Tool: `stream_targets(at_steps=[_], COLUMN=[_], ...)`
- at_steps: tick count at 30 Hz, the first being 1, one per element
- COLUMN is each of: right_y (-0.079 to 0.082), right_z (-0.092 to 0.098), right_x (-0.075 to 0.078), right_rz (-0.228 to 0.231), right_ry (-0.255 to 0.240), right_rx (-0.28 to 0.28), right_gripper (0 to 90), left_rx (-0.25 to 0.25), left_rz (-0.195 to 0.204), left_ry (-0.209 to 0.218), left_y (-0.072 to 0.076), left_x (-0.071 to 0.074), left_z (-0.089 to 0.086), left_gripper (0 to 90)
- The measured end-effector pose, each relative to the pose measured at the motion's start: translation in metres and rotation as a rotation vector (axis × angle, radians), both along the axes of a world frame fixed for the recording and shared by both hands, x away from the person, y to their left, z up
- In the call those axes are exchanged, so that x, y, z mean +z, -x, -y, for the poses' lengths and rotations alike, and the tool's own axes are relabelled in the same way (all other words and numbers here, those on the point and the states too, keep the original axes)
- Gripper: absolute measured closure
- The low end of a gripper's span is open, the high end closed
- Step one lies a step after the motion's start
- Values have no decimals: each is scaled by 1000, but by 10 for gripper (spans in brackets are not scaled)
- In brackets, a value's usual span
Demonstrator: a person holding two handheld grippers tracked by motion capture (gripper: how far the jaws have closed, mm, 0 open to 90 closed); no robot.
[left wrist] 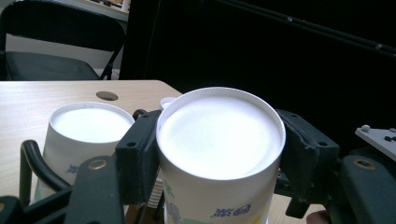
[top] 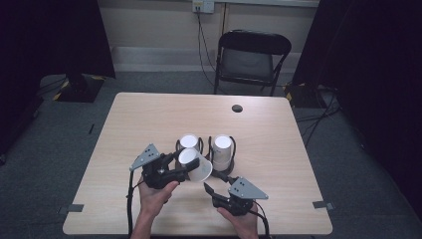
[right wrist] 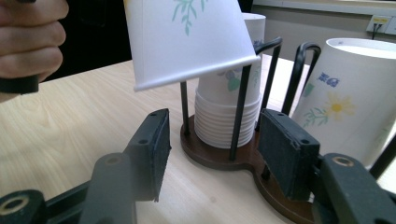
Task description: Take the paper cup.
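High view: left gripper (top: pixel 183 167) clamped a white paper cup (top: pixel 195 165), tilted, bottom toward the camera, just in front of a dark wire holder (top: pixel 225 175) with two upside-down cup stacks, left stack (top: pixel 189 141) and right stack (top: pixel 222 152). Right gripper (top: pixel 209 190) lay low near the table's (top: pixel 149 114) front edge, jaws apart with nothing between them, just short of the holder. Far half of the table lay bare up to a small round hole (top: pixel 237 108); a folding chair (top: pixel 251 57) stood beyond it. Left gripper view: both pads pressed on the cup's (left wrist: pixel 219 154) sides just under its bottom rim; blue print on its wall showed upside down, unreadable. A stack (left wrist: pixel 84 140) stood close beside it. Right gripper view: the tilted cup (right wrist: pixel 187 39) showed a green leaf print, rim hanging over the left stack (right wrist: pixel 229 112); the right stack (right wrist: pixel 345 98) carried a daisy and small blue writing, too small to read. The jaws framed the holder's brown base (right wrist: pixel 219 156), touching nothing.
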State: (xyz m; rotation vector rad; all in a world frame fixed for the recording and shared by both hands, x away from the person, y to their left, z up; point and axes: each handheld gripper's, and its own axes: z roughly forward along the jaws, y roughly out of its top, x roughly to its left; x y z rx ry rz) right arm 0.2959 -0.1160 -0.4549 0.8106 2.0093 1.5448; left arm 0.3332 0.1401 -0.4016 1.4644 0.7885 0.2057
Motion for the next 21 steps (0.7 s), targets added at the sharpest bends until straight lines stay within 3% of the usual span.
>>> stream_targets(at_steps=[1, 8, 12, 21], right_y=[-1, -2, -4, -8], right_z=[-1, -1, 2, 6], right_x=[0, 3, 5, 6], right_rz=[1, 28, 43, 74], right_ry=[-5, -11, -33, -39], right_rx=[4, 15, 28, 68], right_gripper=[444, 467, 470, 518], left_rx=[-13, -34, -63, -106], left_rz=[-8, -25, -49, -121], left_ry=[18, 38, 106, 177], left_y=[1, 5, 5, 0], left_x=[-2, -6, -12, -22], left_z=[0, 0, -4, -11], left_gripper=[357, 357, 357, 358])
